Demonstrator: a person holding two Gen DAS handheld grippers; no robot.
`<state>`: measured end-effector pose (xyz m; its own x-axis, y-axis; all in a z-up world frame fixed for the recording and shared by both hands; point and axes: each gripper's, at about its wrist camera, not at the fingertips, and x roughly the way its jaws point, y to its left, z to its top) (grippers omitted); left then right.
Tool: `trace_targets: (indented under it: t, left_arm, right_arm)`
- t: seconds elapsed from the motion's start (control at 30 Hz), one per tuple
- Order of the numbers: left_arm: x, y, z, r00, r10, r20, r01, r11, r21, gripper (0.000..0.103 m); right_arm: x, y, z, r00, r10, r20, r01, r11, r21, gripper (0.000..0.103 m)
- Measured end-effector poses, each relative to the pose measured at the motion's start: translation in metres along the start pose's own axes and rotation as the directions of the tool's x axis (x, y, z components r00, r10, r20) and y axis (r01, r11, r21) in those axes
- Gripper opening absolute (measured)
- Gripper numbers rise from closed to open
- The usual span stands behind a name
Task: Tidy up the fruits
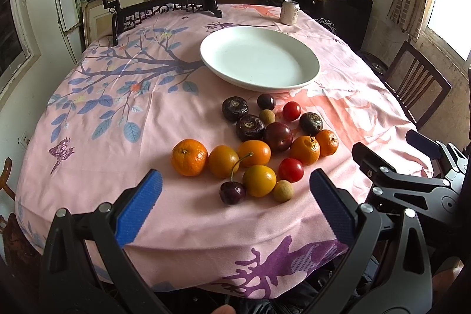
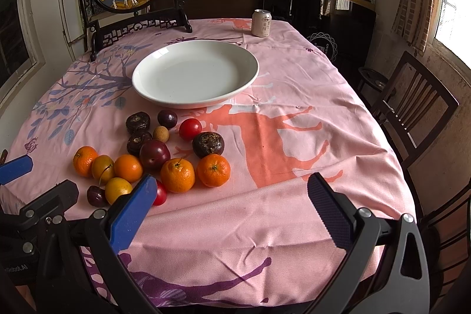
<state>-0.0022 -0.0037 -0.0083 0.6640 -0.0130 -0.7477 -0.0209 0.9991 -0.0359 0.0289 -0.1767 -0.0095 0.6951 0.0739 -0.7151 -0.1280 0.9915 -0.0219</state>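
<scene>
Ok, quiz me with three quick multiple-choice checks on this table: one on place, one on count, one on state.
1. Where is the can?
A. Beyond the plate, at the far edge
B. Among the fruit
C. On the plate

2. How many red cherry tomatoes lie on the cloth?
A. One
B. Two
C. Four

3. What state is the white plate in?
A. Piled with fruit
B. Empty
C. Upside down

Answers: 1 A, the can stands behind the plate. 2 B, a second tomato lies nearer. 3 B, all the fruit lies on the cloth.

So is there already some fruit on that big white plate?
No, the white plate is bare; all the fruit, such as the mandarin and the cherry, lies on the tablecloth in front of it.
</scene>
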Motion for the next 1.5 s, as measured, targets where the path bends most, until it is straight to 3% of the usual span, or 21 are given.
trace_targets:
  t: [1.5]
  left_arm:
    - [0.0001,-0.0055,-0.0032,1.0,-0.016,-0.001,0.016,1.0,-0.008,0.101]
  right_arm:
    - [0.0047,0.0021,0.0013,1.0,0.0,-0.006,0.0,1.0,0.0,0.102]
